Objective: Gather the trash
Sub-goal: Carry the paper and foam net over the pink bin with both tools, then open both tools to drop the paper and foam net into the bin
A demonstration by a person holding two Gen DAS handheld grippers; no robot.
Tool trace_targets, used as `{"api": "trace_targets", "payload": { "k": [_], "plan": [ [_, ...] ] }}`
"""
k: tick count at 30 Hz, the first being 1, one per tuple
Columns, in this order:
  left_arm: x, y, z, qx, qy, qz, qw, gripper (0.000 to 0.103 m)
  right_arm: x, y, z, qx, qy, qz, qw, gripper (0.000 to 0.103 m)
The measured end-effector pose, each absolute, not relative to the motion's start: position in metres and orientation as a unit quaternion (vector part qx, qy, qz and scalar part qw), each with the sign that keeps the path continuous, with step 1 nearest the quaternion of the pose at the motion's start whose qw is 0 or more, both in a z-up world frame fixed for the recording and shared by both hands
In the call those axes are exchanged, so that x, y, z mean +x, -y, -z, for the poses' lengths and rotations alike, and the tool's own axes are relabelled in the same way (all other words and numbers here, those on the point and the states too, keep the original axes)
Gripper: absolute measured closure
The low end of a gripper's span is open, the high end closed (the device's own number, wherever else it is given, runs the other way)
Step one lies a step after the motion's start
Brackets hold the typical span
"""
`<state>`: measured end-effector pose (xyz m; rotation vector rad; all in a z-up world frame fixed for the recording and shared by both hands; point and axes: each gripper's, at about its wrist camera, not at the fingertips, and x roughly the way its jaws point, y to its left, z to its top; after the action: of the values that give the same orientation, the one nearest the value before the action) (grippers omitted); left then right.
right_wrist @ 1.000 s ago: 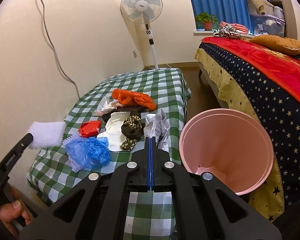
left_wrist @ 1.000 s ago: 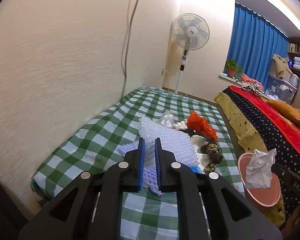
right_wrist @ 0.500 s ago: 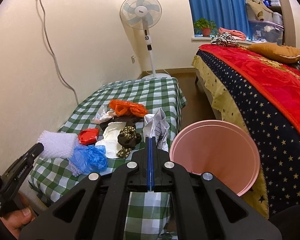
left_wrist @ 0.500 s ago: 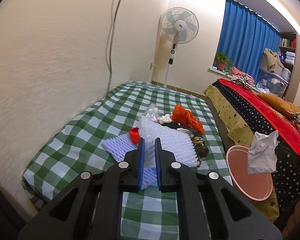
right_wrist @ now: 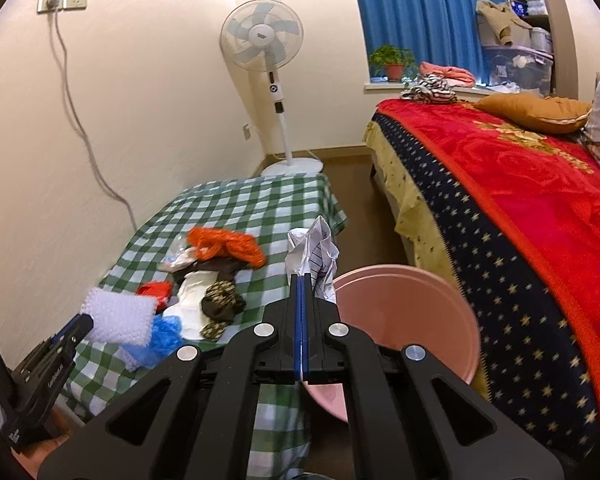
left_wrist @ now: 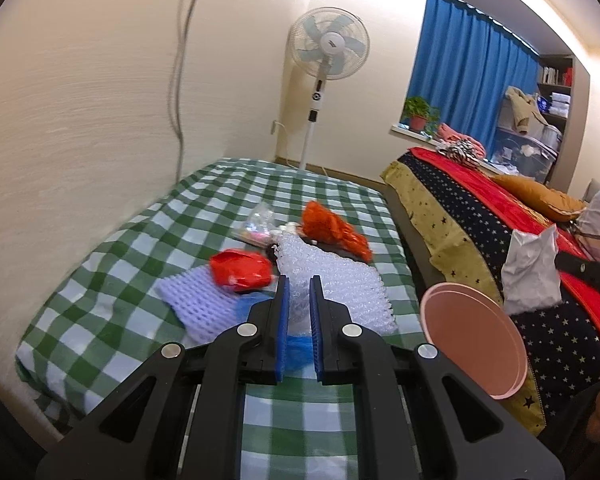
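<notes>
My left gripper (left_wrist: 298, 286) is shut on a white bubble-wrap sheet (left_wrist: 336, 282) and holds it above the green checked table (left_wrist: 148, 240); it also shows in the right wrist view (right_wrist: 118, 316). My right gripper (right_wrist: 302, 280) is shut on a crumpled white paper (right_wrist: 314, 258), held beside the rim of the pink bin (right_wrist: 412, 320). The paper (left_wrist: 532, 270) hangs just above the bin (left_wrist: 474, 342) in the left wrist view. On the table lie a red wrapper (left_wrist: 240, 270), an orange bag (left_wrist: 334, 230), a lilac foam net (left_wrist: 198, 306) and a blue bag (right_wrist: 164, 338).
A standing fan (right_wrist: 266, 46) is at the table's far end. A bed with a red and starred blanket (right_wrist: 520, 184) lies to the right across a narrow floor gap. A cable (right_wrist: 80, 128) hangs down the left wall. White paper and dark patterned scraps (right_wrist: 220, 306) lie mid-table.
Both grippers have pulled back and risen, holding their loads. The left one with the bubble wrap swung right toward the bin; the crumpled paper now hangs nearer the bin's rim.
</notes>
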<state>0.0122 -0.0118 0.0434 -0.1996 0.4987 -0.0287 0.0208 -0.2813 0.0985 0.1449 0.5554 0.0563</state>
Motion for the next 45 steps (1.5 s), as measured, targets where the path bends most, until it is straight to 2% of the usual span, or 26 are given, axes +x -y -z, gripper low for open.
{"api": "trace_targets", "payload": {
  "k": [8, 26, 45],
  "plan": [
    [0.027, 0.049, -0.041, -0.078, -0.249, 0.049, 0.964, 0.093, 0.029, 0.318, -0.106, 0.071, -0.258, 0.006, 0.963, 0.103],
    [0.068, 0.133, -0.028, -0.042, -0.273, 0.124, 0.953, 0.093, 0.044, 0.357, -0.077, 0.097, -0.265, 0.058, 0.958, 0.103],
    [0.089, 0.174, 0.006, -0.03, -0.297, 0.166, 0.94, 0.093, 0.057, 0.367, -0.065, 0.106, -0.279, 0.072, 0.952, 0.103]
  ]
}}
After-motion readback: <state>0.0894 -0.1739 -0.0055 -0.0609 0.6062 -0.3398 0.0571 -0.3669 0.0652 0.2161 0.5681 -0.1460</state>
